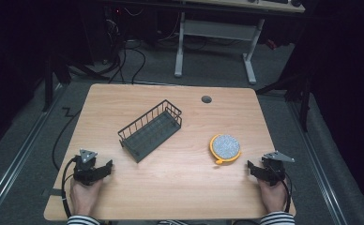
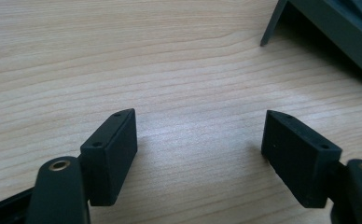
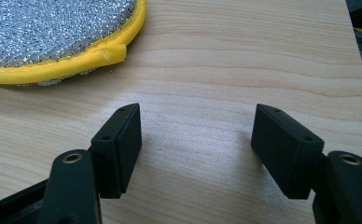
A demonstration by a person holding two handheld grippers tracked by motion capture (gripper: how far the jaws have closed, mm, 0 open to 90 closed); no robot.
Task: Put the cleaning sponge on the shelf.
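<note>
A dark wire basket (image 1: 150,130) lies at an angle near the middle of the wooden table (image 1: 170,187); its corner (image 2: 328,28) shows at the top right of the left gripper view. A round silver scouring pad with a yellow rim (image 1: 225,148) lies to the right of the basket, and in the right gripper view the same pad (image 3: 53,32) sits at the top left. My left gripper (image 1: 106,168) rests at the front left, open and empty (image 2: 200,140). At the front right, my right gripper (image 1: 251,168) is open with nothing between its jaws (image 3: 195,135).
A round cable hole (image 1: 206,99) sits near the table's far edge. Beyond the table stands a white-legged desk (image 1: 215,33) with cables on the floor (image 1: 133,56). A cable (image 1: 63,140) hangs off the table's left side.
</note>
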